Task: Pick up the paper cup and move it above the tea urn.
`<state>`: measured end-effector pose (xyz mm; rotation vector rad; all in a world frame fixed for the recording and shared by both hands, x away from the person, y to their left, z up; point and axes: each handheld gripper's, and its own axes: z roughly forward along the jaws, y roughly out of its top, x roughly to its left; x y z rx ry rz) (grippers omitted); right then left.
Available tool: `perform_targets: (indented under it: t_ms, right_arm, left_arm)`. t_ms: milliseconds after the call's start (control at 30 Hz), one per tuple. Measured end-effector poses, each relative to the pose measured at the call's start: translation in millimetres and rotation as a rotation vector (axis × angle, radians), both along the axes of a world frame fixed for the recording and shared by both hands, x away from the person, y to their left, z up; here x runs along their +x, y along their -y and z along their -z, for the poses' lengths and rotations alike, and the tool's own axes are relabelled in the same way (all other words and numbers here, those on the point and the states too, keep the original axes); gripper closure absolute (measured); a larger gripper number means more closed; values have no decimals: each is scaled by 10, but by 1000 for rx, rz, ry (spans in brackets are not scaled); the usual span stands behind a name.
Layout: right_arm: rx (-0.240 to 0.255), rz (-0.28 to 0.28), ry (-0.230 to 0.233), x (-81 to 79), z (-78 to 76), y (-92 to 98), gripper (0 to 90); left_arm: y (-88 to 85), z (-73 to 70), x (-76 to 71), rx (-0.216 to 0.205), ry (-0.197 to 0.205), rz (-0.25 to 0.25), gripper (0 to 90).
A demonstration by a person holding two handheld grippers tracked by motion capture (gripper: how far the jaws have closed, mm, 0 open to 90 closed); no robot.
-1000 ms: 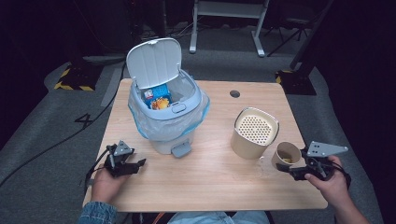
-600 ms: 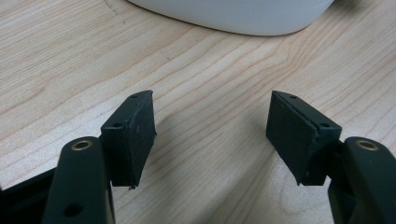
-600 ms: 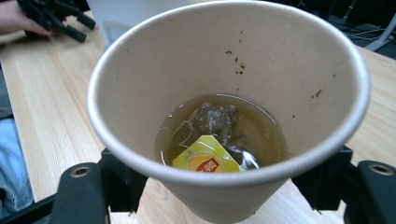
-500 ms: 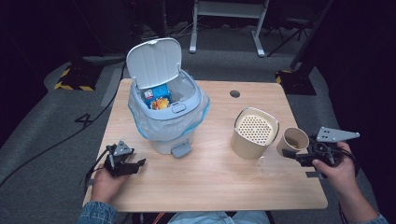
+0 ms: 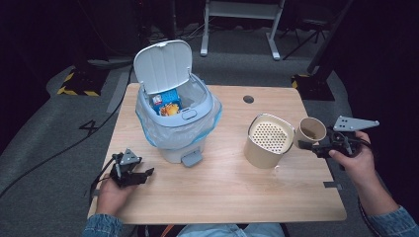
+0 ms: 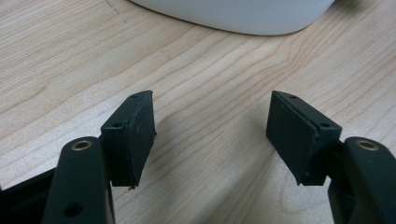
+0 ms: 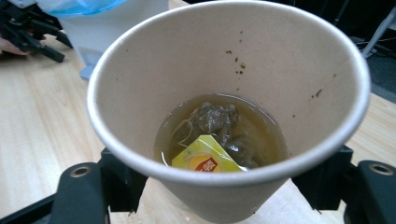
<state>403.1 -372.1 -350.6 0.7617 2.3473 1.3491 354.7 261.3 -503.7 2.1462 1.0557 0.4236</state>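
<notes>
The paper cup [image 5: 312, 131], pinched by the right gripper [image 5: 307, 145], has been lifted off the tabletop [image 5: 232, 187] toward the strainer canister [image 5: 269, 139] at nine o'clock, probably for draining; the left gripper [image 5: 146, 173] rests with fingers spread.

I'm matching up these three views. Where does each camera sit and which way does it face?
High view: above the person's side, looking forward and down on the table; both hands show, with the left gripper and right gripper.
Left gripper view: between open jaws, facing tabletop and bin.
Right gripper view: jaws holding the paper cup.
Shared: the cup and bin.
</notes>
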Motion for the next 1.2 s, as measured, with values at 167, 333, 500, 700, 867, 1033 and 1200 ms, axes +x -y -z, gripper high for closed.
perform_targets:
  t_ms: [167, 333, 500, 700, 867, 1033, 1200]
  right_arm:
    - [-20, 6, 22, 161, -19, 0, 295]
    - [-39, 6, 46, 289, -40, 1, 294]
    - [-76, 2, 88, 387, -71, -27, 295]
    - [-160, -11, 183, 451, -101, -69, 297]
    - [-252, -27, 258, 493, -94, -116, 298]
    - [-357, -48, 320, 512, -80, -166, 298]
    - [-447, -60, 370, 533, -45, -198, 299]
  left_arm:
    - [-1, 0, -2, 0, 0, -1, 332]
    - [-2, 0, -5, 0, 0, 0, 331]
    - [-3, 0, -5, 0, 0, 1, 331]
    - [-3, 0, -5, 0, 0, 1, 331]
    - [-3, 0, -5, 0, 0, 0, 331]
    - [-3, 0, -5, 0, 0, 1, 331]
    - [-2, 0, -5, 0, 0, 0, 331]
